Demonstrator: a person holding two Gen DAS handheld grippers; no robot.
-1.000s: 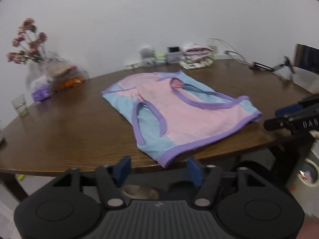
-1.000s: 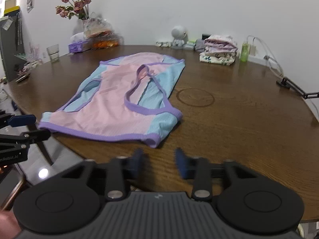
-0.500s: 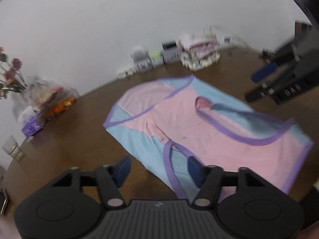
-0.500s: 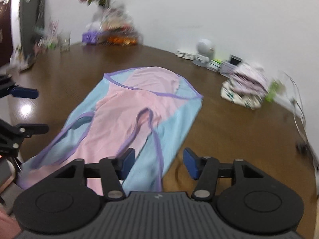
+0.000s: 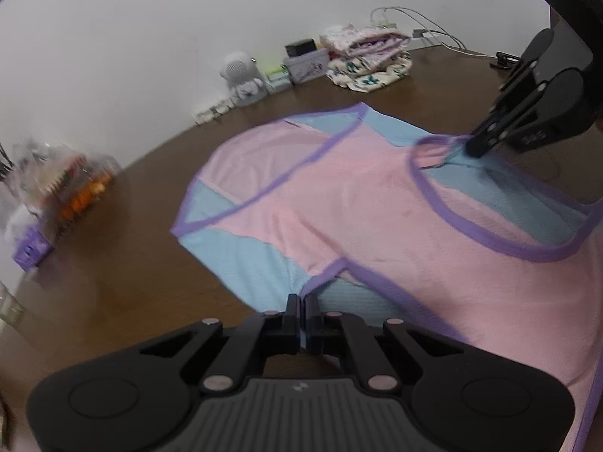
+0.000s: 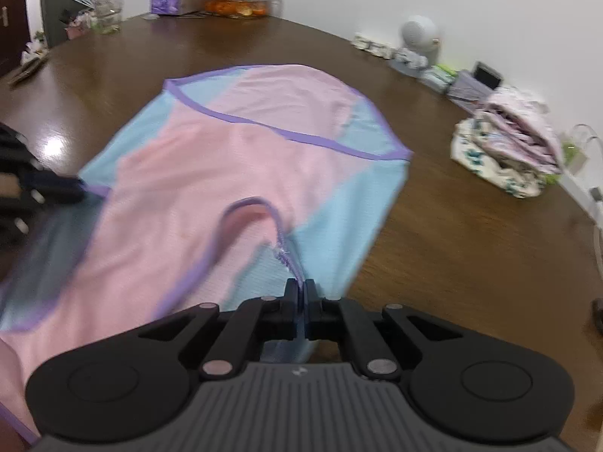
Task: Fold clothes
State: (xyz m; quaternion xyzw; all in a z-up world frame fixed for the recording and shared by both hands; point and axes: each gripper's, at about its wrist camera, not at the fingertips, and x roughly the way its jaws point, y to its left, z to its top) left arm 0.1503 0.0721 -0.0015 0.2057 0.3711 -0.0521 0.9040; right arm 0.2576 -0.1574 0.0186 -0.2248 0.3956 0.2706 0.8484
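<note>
Through the left wrist camera, the left gripper (image 5: 302, 303) is pinched on the purple-trimmed armhole of the pink and blue top (image 5: 361, 211), spread on the brown table (image 5: 113, 256). Through the right, the right gripper (image 6: 302, 288) clamps another purple edge. It looks light, limp knit; bound edges seem the best hold.

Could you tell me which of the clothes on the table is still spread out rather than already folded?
The pink and blue vest with purple trim, pinched by both grippers; the floral clothes near the wall sit folded in a stack.
</note>
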